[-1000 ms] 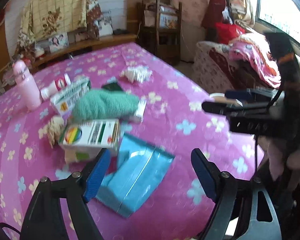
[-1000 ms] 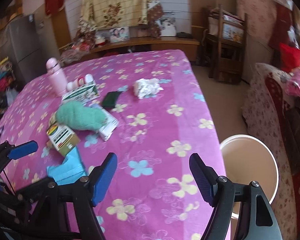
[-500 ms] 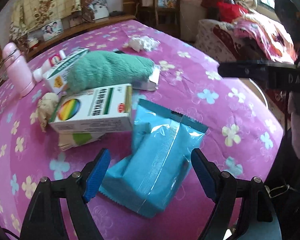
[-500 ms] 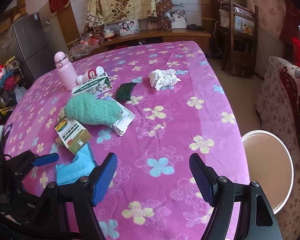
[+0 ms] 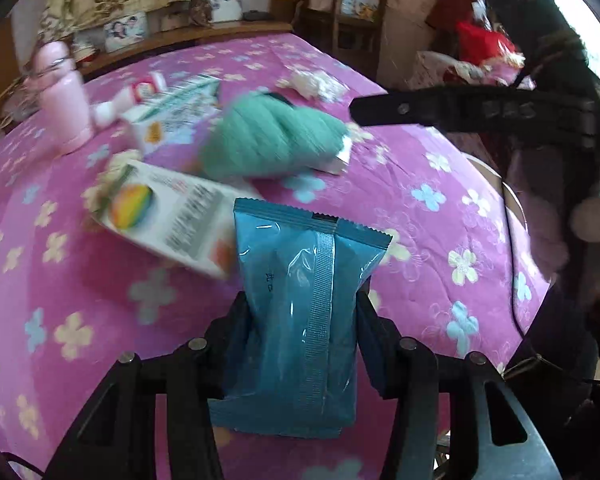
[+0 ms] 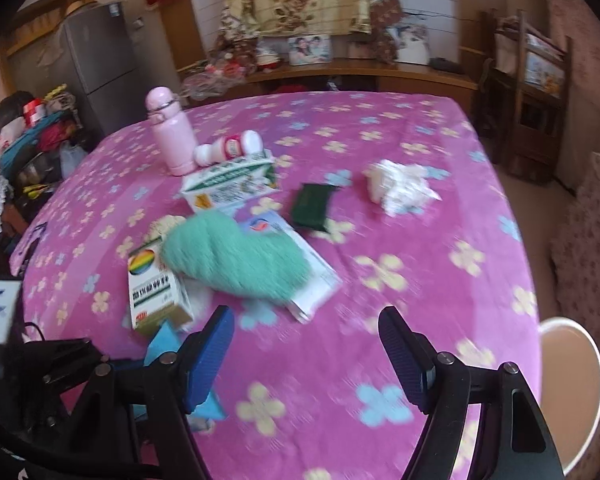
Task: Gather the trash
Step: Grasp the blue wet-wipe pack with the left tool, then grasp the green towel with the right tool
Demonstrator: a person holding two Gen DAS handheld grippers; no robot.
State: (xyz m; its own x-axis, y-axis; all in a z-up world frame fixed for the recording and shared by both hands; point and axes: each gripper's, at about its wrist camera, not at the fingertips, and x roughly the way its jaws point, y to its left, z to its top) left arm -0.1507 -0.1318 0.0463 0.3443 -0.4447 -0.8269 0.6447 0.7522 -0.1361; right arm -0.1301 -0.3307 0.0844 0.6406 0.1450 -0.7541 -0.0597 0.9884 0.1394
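Left tool [image 5: 300,316] is clamping a blue packet [image 5: 300,320], its small print unreadable; right tool [image 6: 306,354] is gaping wide, holding nothing, above the pink floral worktop [image 6: 420,264].

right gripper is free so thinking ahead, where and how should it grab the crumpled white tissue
The crumpled white tissue lies alone on the pink tablecloth, apart from the dark green pad. It is a soft, lumpy wad, so probably come from above and pinch its raised middle with the right gripper, now open.
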